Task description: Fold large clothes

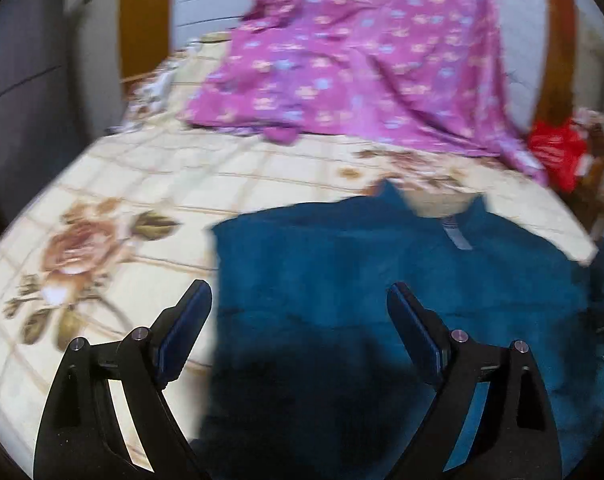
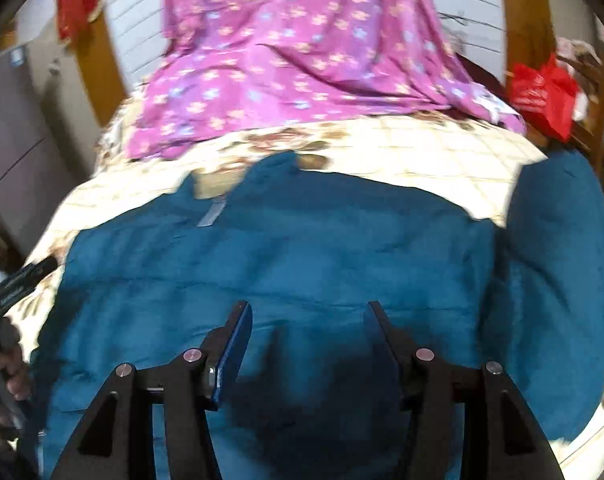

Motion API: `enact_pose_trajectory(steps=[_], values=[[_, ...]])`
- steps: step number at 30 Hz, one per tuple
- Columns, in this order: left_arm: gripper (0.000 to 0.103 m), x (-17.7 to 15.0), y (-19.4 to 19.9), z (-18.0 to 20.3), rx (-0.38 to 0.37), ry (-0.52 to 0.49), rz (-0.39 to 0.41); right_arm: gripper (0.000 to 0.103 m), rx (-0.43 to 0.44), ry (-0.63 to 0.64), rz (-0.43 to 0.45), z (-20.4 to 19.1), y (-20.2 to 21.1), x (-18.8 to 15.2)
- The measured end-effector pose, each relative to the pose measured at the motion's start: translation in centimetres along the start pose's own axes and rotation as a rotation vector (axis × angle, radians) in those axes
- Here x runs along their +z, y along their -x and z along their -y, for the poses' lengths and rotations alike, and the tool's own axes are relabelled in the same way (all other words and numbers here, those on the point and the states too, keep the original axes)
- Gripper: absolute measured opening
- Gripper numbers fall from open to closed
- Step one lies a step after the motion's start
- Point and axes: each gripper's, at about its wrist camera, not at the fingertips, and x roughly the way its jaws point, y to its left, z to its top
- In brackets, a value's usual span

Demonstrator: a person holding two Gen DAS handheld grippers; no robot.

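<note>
My teal garment [image 2: 286, 256] lies spread flat on the bed [image 1: 114, 184], on its cream rose-printed sheet. Both my left tongs [image 1: 300, 296] and right tongs [image 2: 307, 312] hover over it with jaws apart, holding nothing. Behind lies a purple flowered cloth [image 1: 353, 52] (a red bag [image 2: 541, 92] sits beside the wooden bedframe).

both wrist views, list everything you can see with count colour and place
teal fleece garment: one, teal, spread flat on the bed, collar away from the cameras
cream floral bedspread: one, cream with brown roses, covering the bed
purple flowered cloth: one, purple, draped at the far end of the bed
red plastic bag: one, red, beside the bed's far right corner
left gripper: one, black with blue pads, open, above the garment's left edge
right gripper: one, black, open, above the garment's middle
hand: one, at the right view's left edge
</note>
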Motion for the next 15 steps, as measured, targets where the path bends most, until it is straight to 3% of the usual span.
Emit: enact_pose_trajectory(steps=[3,5,7,15], values=[[0.078,-1.8,-3.0,1.4,-0.017,-0.054,-0.146,0.060,0.014,0.025,-0.081,-3.3,-1.9,-1.2],[0.079,-3.2,-5.1,1.7,0.005,-0.088,-0.230,0.064,-0.023,0.038,-0.126,-4.1,-3.5,-2.3],[0.080,-3.3,-5.4,2.0,0.018,-0.123,-0.226,0.069,-0.037,0.048,-0.133,-4.2,-4.8,-3.5],[0.080,-3.3,-5.3,1.8,0.024,-0.095,-0.243,0.076,-0.007,0.081,-0.144,-3.9,-5.0,-3.8]])
